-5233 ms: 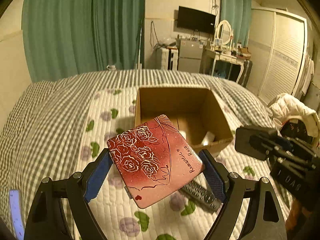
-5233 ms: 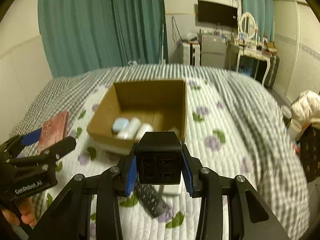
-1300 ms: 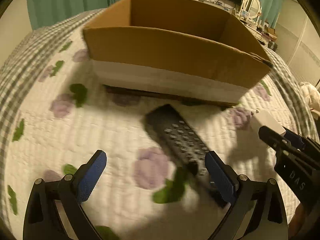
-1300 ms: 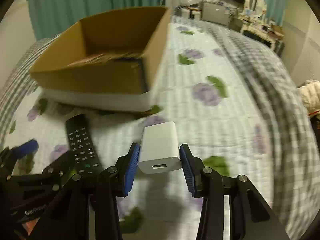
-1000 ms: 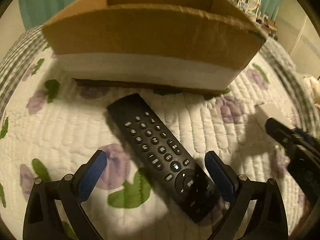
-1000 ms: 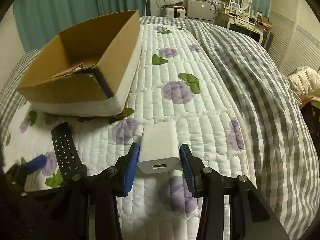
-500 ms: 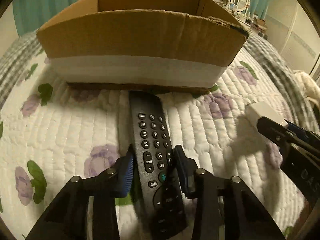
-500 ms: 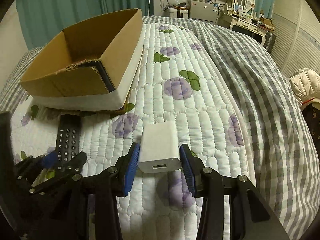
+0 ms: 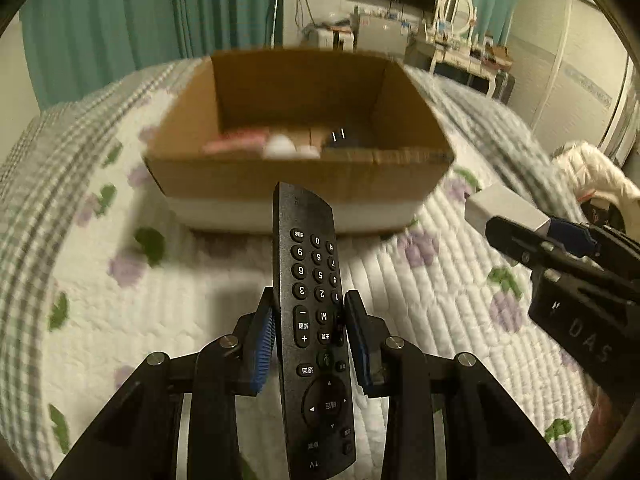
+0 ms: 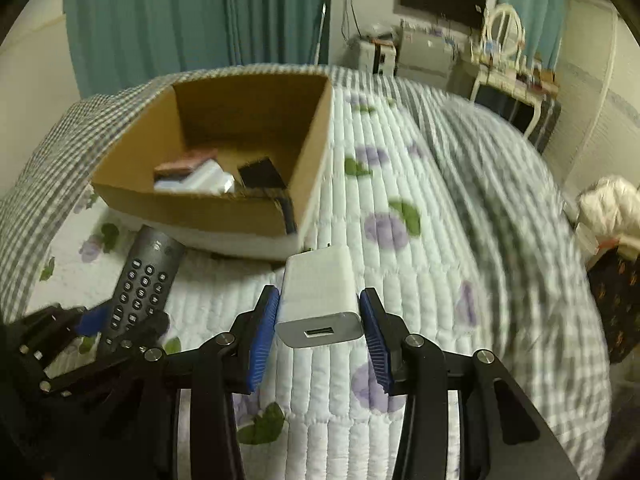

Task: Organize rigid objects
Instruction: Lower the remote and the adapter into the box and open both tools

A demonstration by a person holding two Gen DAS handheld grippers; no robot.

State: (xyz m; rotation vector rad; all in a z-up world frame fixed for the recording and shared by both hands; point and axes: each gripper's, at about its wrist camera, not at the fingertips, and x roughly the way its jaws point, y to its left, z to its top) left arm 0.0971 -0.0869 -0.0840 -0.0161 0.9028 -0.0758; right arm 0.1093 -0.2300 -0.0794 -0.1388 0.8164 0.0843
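The bed (image 10: 460, 240) under me is covered with a white quilt printed with purple flowers. On it, straight ahead of both my grippers, sits the open cardboard box (image 9: 296, 176). It already holds a reddish flat case, something white and a dark block, all too blurred to name further.

My left gripper (image 9: 308, 340) has its jaws closed on the black remote (image 9: 310, 300), clamped across its width a little below mid-length. The remote's long axis runs forward along the fingers, and its far end points at the near wall of the box and sits just short of it. It is lifted clear of the quilt.

My right gripper (image 10: 318, 334) has its jaws closed on the white charger (image 10: 320, 292), its USB port facing back toward the camera. The charger hangs over the quilt near the box's right front corner.

I judge both hands are carrying toward the box. The left is more squarely lined up with the opening. The remote must rise above the near rim and then go forward, and its length should fit best laid along the box's longer side. The charger needs a shift leftward over the corner.
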